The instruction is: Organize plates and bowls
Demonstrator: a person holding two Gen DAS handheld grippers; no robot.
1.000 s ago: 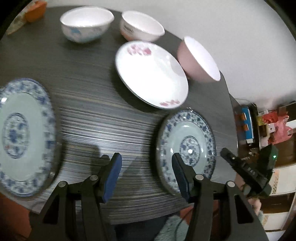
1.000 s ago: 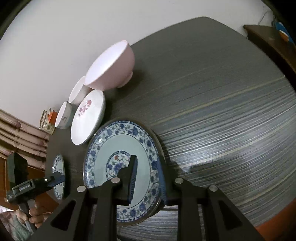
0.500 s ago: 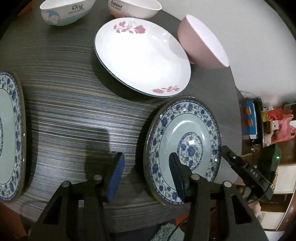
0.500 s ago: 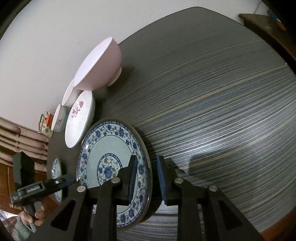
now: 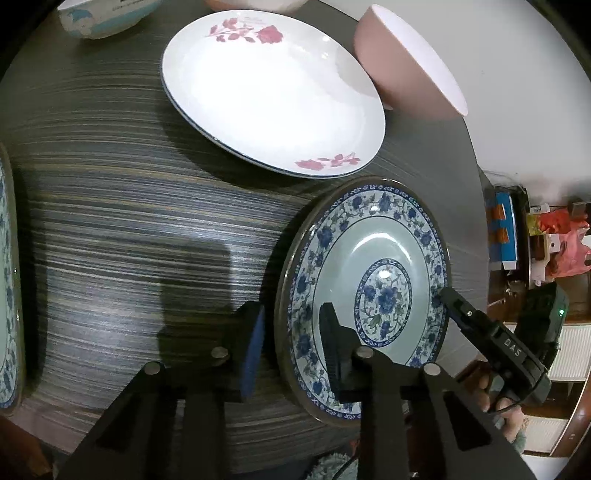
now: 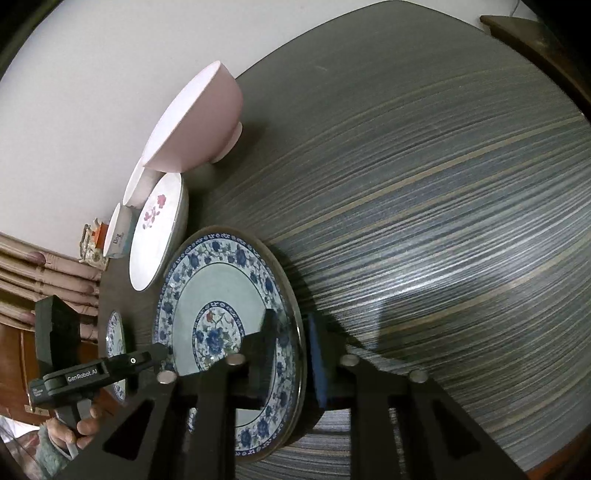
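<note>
A blue-and-white floral plate (image 5: 373, 291) (image 6: 221, 314) lies at the near edge of the dark striped table (image 5: 129, 229). My left gripper (image 5: 291, 343) straddles its left rim, one finger under and one over, with a gap still showing. My right gripper (image 6: 291, 354) straddles the opposite rim in the same way. A white plate with red roses (image 5: 269, 92) (image 6: 155, 232) lies behind it. A pink bowl (image 5: 406, 66) (image 6: 199, 122) stands at the back. A second blue-and-white plate (image 5: 7, 280) (image 6: 116, 339) lies at the far left.
A white-and-blue bowl (image 5: 107, 18) and another white bowl (image 6: 133, 181) stand at the back of the table. The right half of the table (image 6: 443, 203) is bare striped wood. Shelves with clutter (image 5: 535, 236) stand beyond the table's right edge.
My left gripper has moved forward and right onto the plate's rim and its jaws have narrowed. My right gripper has closed in around the opposite rim.
</note>
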